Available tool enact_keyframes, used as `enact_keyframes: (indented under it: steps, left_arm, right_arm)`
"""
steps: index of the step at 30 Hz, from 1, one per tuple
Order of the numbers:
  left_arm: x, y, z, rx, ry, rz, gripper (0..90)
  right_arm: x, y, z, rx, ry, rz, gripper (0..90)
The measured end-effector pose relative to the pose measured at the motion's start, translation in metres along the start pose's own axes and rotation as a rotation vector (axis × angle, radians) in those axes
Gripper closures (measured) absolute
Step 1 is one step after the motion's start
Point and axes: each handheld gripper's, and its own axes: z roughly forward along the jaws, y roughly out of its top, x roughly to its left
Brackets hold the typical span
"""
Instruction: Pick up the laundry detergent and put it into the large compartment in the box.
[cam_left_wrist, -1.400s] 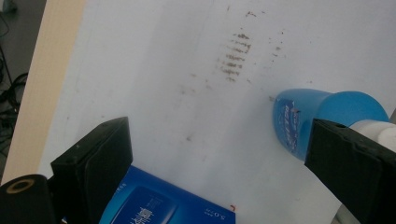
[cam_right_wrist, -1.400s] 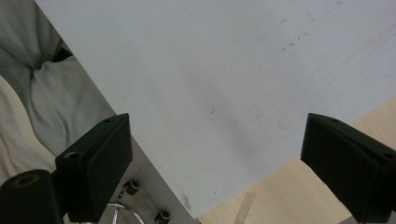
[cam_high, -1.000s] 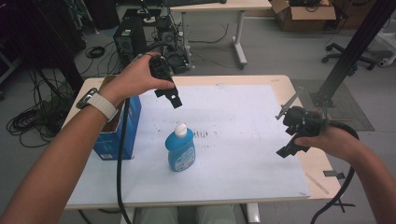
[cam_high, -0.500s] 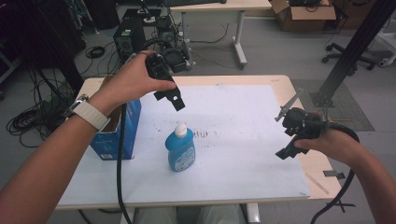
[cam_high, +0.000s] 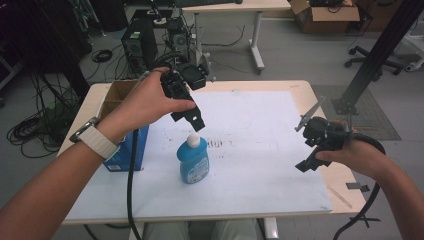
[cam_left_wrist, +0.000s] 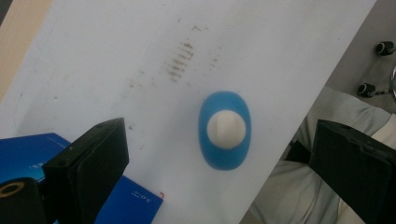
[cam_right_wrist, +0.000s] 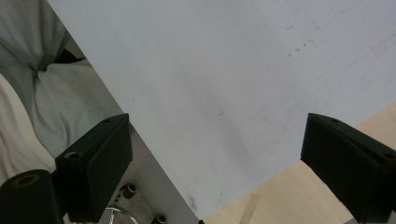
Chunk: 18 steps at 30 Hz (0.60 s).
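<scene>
Blue plastic soap bottle (cam_high: 193, 161) w/ white cap stands centre frame on white tabletop (cam_high: 260, 150), beside open blue cardboard box (cam_high: 122, 145). Left gripper (cam_high: 195, 121) hovers above cap, jaws wide, empty. Right gripper (cam_high: 306, 142) at right edge, jaws wide, empty.

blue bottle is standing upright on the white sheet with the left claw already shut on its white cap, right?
Not quite. The blue bottle does stand upright on the white sheet, but the left claw is open and above the white cap, not shut on it. The left gripper view shows its jaws spread wide apart, either side of the bottle.
</scene>
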Motion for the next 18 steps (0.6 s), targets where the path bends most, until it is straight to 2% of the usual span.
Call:
enact_keyframes:
  steps: [12,18]
  left_arm:
    - [-0.006,-0.007,0.016,0.01,-0.028,-0.061,5.0]
    - [-0.007,-0.009,0.026,0.03,-0.022,-0.08,5.2]
  right_arm:
    - [0.0,-0.001,0.0,-0.004,0.0,0.001,8.9]
    - [0.001,0.0,0.001,-0.005,-0.001,-0.003,8.9]
